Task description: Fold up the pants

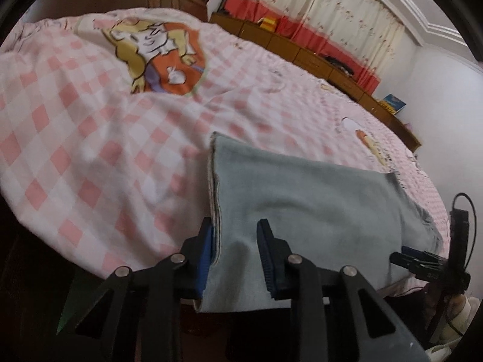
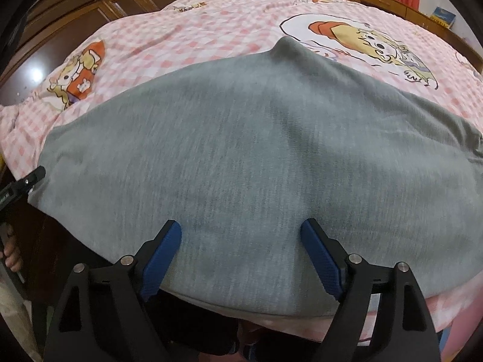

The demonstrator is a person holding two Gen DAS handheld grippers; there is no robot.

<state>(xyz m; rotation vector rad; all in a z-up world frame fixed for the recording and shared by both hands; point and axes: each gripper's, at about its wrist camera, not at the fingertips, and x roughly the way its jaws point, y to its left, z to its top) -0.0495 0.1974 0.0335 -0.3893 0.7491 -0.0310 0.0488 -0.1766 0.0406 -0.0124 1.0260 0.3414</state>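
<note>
We see the soft grey knit pants [image 2: 256, 157] spread flat near the front edge of a bed dressed in a pink-and-white checked sheet with cartoon prints [image 1: 90, 126] — dark wooden wardrobes [image 2: 90, 3] stand behind it, with a low wooden cabinet run [image 1: 302, 48] under cream-and-red curtains [image 1: 317, 3]. Our left gripper [image 1: 234, 235] straddles the pants' side edge with its blue pads narrowly apart, though with the blur we cannot tell whether they pinch the cloth. Our right gripper [image 2: 241, 235] hangs wide open over the fabric — grasping nothing.
</note>
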